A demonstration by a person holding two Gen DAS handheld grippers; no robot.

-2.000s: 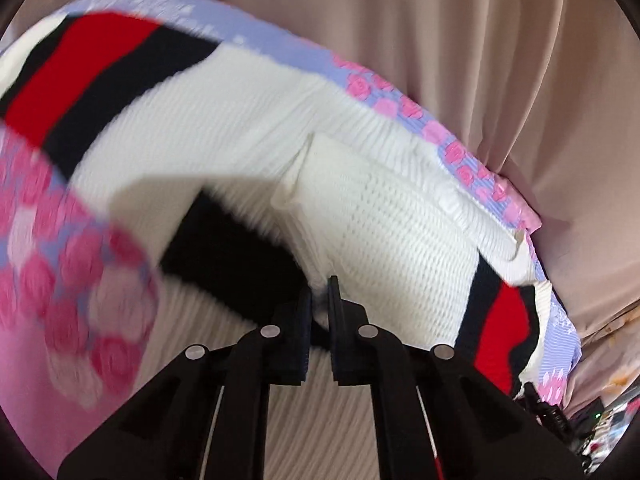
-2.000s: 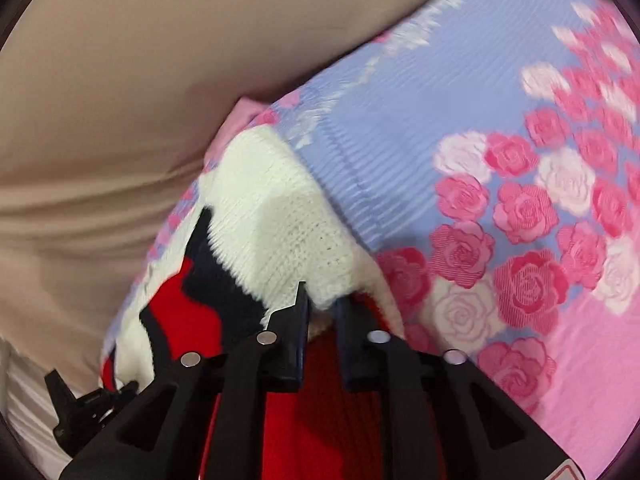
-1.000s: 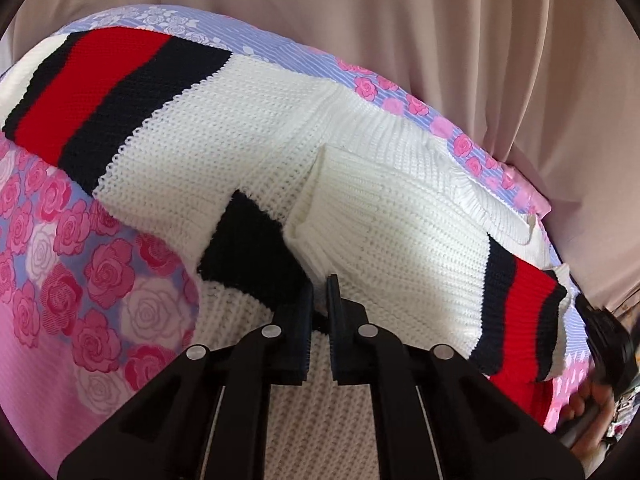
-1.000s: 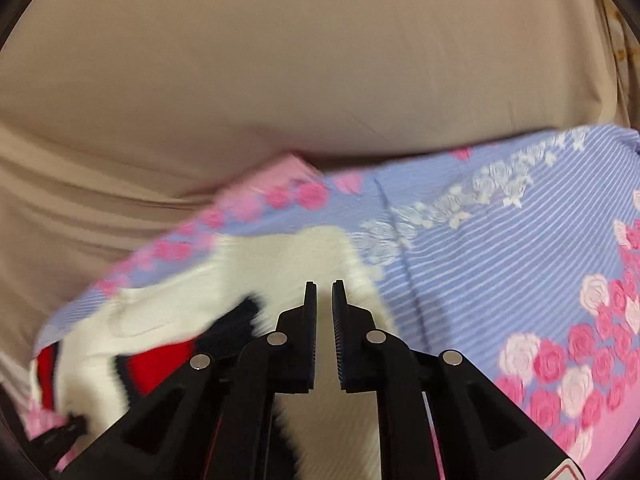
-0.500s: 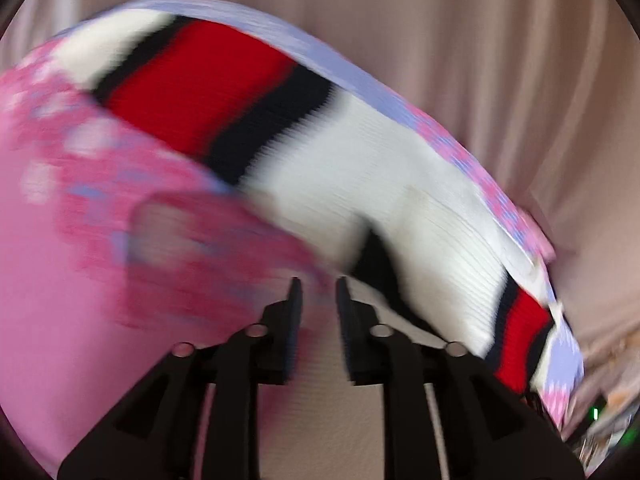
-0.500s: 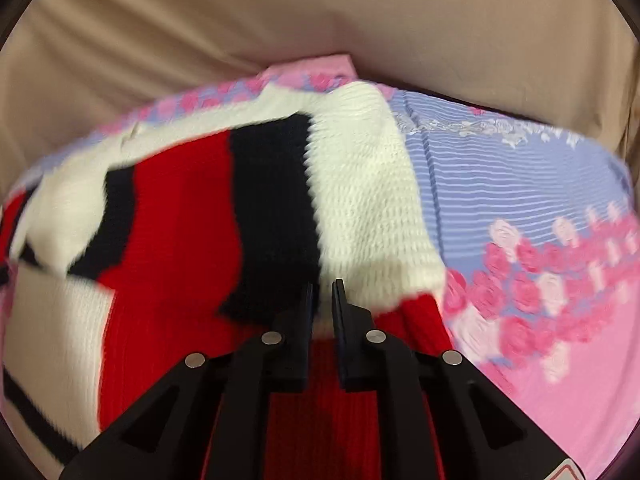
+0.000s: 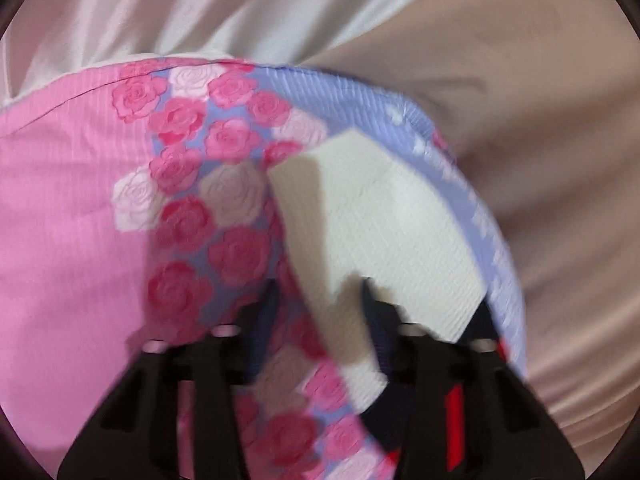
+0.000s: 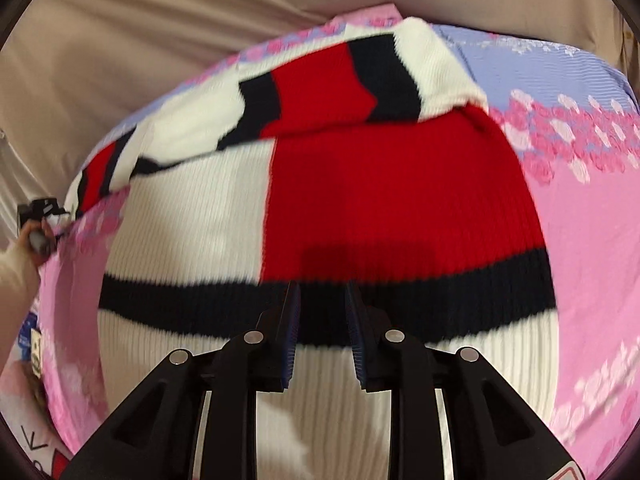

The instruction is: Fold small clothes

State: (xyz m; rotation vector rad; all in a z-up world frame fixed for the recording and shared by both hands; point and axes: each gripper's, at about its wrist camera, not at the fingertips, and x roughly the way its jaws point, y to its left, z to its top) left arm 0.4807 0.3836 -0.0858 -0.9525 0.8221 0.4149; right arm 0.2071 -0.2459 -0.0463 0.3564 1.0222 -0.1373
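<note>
A knitted sweater [image 8: 392,200] in white, red and black lies flat on the floral sheet [image 8: 592,260]. A striped sleeve [image 8: 340,80] is folded across its top. My right gripper [image 8: 322,300] hovers over the black band near the hem; its jaws are opening and nothing is pinched between them. The left wrist view is blurred. There my left gripper [image 7: 318,316] hangs over the sheet [image 7: 80,240] at a white corner of the sweater [image 7: 384,232]. Its jaws stand apart while closing, with the cloth edge below the gap. The left gripper [image 8: 40,210] also shows at the sweater's left side.
Beige draped cloth [image 8: 160,40] surrounds the sheet on the far side and hangs behind it [image 7: 540,120]. A person's hand [image 8: 16,272] holds the left gripper at the left edge. Printed items [image 8: 36,348] lie at the lower left.
The left gripper let go of the folded sleeve and swung away to the sweater's white corner, with its jaws now apart. The right gripper drew back over the sweater body and its jaws parted.
</note>
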